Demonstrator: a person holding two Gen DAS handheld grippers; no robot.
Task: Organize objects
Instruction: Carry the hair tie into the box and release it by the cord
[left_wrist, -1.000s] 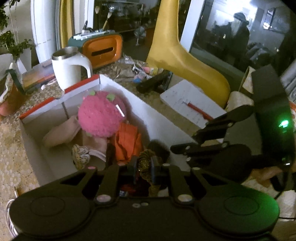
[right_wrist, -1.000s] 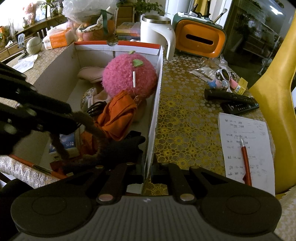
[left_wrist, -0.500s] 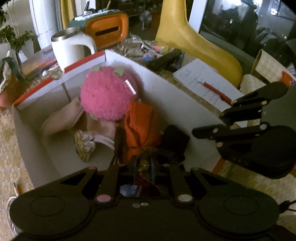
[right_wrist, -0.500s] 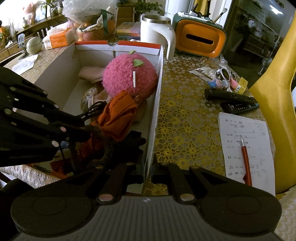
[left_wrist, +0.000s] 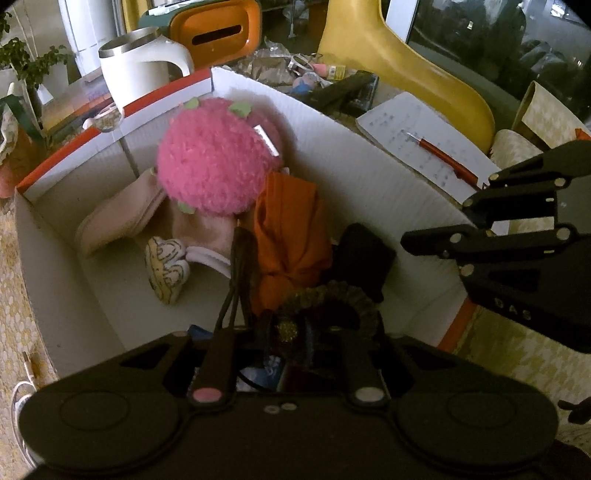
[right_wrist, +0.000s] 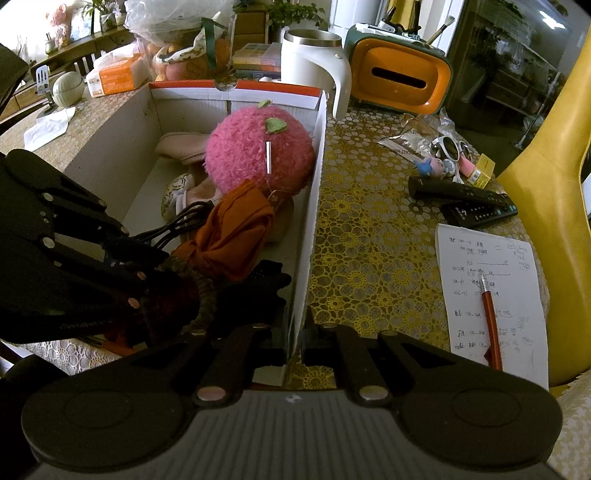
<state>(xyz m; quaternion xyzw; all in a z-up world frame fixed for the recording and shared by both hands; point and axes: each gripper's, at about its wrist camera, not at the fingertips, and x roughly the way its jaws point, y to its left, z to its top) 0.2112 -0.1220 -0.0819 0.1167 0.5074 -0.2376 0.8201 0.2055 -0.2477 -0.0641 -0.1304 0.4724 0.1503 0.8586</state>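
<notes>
A white cardboard box (left_wrist: 369, 192) (right_wrist: 314, 206) with a red rim holds a pink plush strawberry (left_wrist: 218, 158) (right_wrist: 255, 155), pink slippers (left_wrist: 118, 218), an orange cloth (left_wrist: 288, 229) (right_wrist: 236, 236) and a black item (left_wrist: 365, 258). My left gripper (left_wrist: 306, 328) (right_wrist: 155, 280) points down into the box's near end. Its jaws are opening with a dark braided ring (left_wrist: 354, 299) (right_wrist: 207, 299) still between them, just over the black item. My right gripper (right_wrist: 295, 347) (left_wrist: 439, 236) is shut on the box's right wall near the front corner.
Behind the box stand a white kettle (right_wrist: 314, 66) and an orange tissue holder (right_wrist: 399, 74). On the yellow lace cloth to the right lie two remotes (right_wrist: 461, 192), small clutter, and a written sheet with a red pen (right_wrist: 491, 317). A yellow chair (right_wrist: 546, 184) borders the right.
My left gripper has sunk lower into the box with the braided ring, and its fingers stand slightly wider apart. The right gripper has stayed clamped on the box wall.
</notes>
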